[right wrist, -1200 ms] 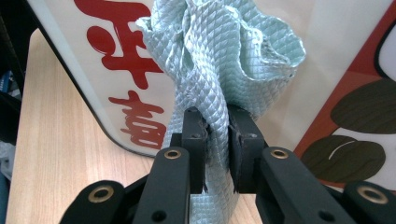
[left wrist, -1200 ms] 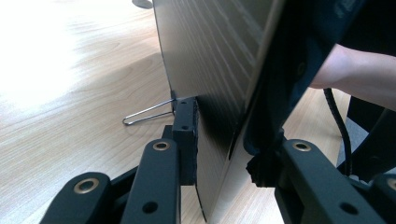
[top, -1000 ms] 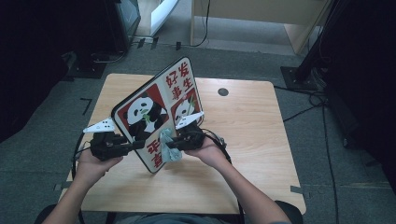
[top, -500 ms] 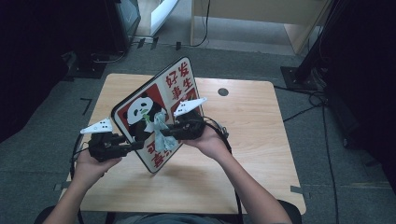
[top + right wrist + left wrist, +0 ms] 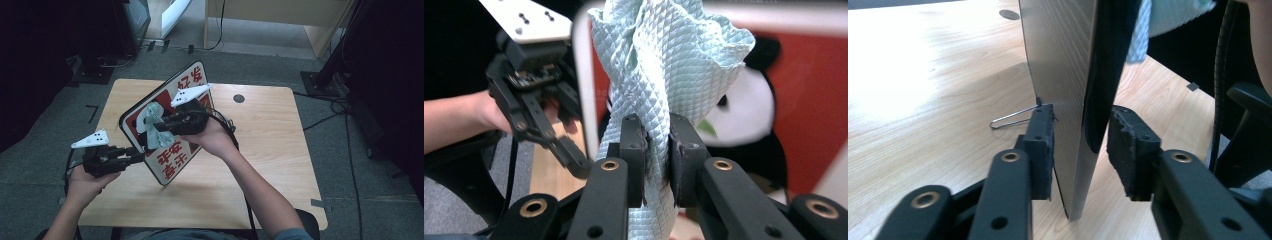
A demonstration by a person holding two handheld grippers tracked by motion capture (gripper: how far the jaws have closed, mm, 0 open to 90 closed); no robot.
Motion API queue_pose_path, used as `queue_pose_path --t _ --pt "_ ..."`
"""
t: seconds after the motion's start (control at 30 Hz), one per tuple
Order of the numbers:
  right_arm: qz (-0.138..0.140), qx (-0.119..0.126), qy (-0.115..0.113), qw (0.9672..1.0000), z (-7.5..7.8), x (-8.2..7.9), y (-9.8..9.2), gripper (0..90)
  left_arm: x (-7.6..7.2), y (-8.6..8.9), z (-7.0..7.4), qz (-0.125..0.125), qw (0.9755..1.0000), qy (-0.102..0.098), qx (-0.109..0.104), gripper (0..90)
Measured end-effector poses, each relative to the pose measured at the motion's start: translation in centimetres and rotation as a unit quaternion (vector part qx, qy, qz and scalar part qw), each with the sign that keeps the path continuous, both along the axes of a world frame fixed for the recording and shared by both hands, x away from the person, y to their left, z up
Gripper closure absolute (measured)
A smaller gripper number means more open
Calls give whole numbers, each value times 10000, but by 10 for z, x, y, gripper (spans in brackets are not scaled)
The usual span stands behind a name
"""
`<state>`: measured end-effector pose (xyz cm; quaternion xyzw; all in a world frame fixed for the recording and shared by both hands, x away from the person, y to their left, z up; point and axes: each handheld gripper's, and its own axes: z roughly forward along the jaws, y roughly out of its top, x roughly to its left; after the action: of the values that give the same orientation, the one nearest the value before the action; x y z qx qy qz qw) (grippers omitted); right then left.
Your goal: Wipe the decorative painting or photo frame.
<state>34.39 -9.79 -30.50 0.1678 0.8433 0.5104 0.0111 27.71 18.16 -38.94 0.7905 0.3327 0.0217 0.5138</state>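
A red-and-white panda sign board (image 5: pixel 165 130) stands tilted on the wooden desk (image 5: pixel 260 150). Left gripper (image 5: pixel 1079 150) fingers bracket its edge loosely, just closing; right gripper (image 5: pixel 656 150) fingers pinch a pale-green quilted cloth (image 5: pixel 669 65) against it. Hard wiping could topple the board.

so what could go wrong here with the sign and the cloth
1. In the left gripper view one pad touches the panda sign and the other stands off, the jaws having just been closing, so the tilted sign may slip or tip.
2. The right gripper pinches only a bunched blue cloth; hard wiping could push the loosely held sign over.
3. The sign rests on one edge on the table and could skid.
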Motion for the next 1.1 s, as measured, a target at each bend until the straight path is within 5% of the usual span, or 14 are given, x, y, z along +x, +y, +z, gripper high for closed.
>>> queue_pose_path --t 0.33,0.57,1.1 --pt "357 -42 -167 9992 27 -5 28 792 -9 21 4 240 9997 -10 -100 703" --pt "492 -35 -241 9985 35 -7 39 789 3 27 0 518 9985 139 -123 743" --pt "379 -109 -147 9991 27 -6 41 790 15 10 1 184 9998 9 -105 743"
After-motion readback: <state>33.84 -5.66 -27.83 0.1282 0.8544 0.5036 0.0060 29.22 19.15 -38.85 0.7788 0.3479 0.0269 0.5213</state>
